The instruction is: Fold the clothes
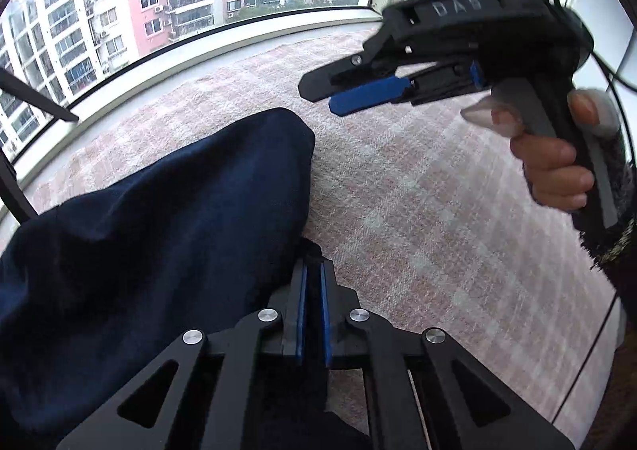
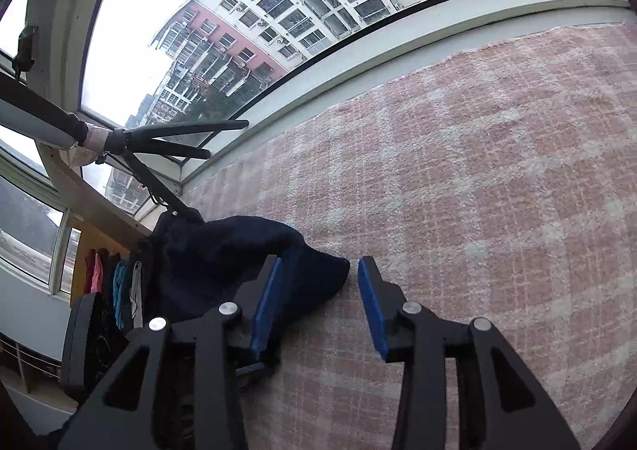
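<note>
Navy fabric, a dark garment [image 1: 159,235], lies bunched in soft ridges on the pink checked blanket [image 1: 418,211], toward the left side of the surface, with one rounded end reaching toward the far window. Our left gripper [image 1: 312,314] has its blue pads pressed nearly together on a fold of that cloth at its near edge, so we judge it to be pinching the garment. Our right gripper [image 2: 316,302] hangs above the blanket with its pads spread wide, nothing between them, and the garment's rounded tip lies just beyond its left pad. From the left wrist view we see the person's right hand [image 1: 557,167] around the handle. To do this well, we should keep the left pinch firm and low, bring the spread pads down onto a matching edge or corner of the cloth, and pull the fabric taut and flat before laying it over. We see no containers on the blanket; only hanging clothes [image 2: 115,287] show at the far left.
</note>
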A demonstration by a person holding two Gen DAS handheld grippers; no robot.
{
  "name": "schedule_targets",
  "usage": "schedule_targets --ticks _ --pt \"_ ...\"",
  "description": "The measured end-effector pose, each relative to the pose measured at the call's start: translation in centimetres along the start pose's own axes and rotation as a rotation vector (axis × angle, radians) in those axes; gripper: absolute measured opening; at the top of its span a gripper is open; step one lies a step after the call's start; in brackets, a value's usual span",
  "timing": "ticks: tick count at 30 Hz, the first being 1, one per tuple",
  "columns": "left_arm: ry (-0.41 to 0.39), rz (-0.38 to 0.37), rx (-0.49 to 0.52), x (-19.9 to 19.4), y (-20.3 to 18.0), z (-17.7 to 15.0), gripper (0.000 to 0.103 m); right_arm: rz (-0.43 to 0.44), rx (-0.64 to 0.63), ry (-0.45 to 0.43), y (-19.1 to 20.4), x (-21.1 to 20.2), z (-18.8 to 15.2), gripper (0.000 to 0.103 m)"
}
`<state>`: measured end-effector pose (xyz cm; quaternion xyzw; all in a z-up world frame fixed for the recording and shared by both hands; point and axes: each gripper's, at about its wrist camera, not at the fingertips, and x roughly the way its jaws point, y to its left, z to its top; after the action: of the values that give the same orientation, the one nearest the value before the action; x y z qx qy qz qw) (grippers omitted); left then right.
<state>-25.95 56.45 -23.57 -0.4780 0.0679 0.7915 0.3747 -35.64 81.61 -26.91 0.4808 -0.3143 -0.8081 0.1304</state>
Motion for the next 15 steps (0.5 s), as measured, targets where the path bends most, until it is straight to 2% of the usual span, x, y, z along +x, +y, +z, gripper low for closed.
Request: schedule_targets --ticks 2,5,6,7,9,11,12,13,14,15 --pt "-0.046 -0.093 -0.076 -1.7 0.9 -0.1 0.005 0.013 0.002 0.038 0.0 1.4 0.0 0.044" --pt "-0.106 -0.193 -0.123 -3.8 1.0 -0.3 0.005 -0.009 -0.005 0.032 0.7 1.7 0.7 0.042" --pt "-0.12 -0.226 -0.134 -4.1 0.8 -0.3 0.005 -0.017 -0.007 0.029 1.0 1.8 0.9 0.021" --pt "-0.133 -0.259 -0.144 -4.4 0.7 -0.3 0.005 -0.025 -0.01 0.027 1.2 1.9 1.2 0.004" --pt "-0.137 -0.322 -0.146 -4.2 0.1 -0.3 0.007 -0.041 -0.015 0.021 1.7 2.1 1.7 0.004" --pt "-0.047 -0.295 -0.134 -1.3 -0.8 -0.2 0.012 -0.057 -0.02 0.016 2.3 2.3 2.2 0.005" --pt "0.005 -0.268 -0.141 0.2 -1.0 -0.4 0.013 -0.065 -0.023 0.013 2.5 2.4 2.4 0.014" --pt "0.049 -0.263 -0.151 1.3 -1.2 -0.5 0.013 -0.072 -0.025 0.01 2.8 2.5 2.6 0.028" --pt "0.069 -0.258 -0.163 1.6 -1.3 -0.7 0.013 -0.076 -0.028 0.008 2.7 2.5 2.6 0.033" --pt "0.056 -0.247 -0.15 1.1 -1.6 -0.9 0.013 -0.08 -0.03 0.005 2.6 2.5 2.5 0.036"
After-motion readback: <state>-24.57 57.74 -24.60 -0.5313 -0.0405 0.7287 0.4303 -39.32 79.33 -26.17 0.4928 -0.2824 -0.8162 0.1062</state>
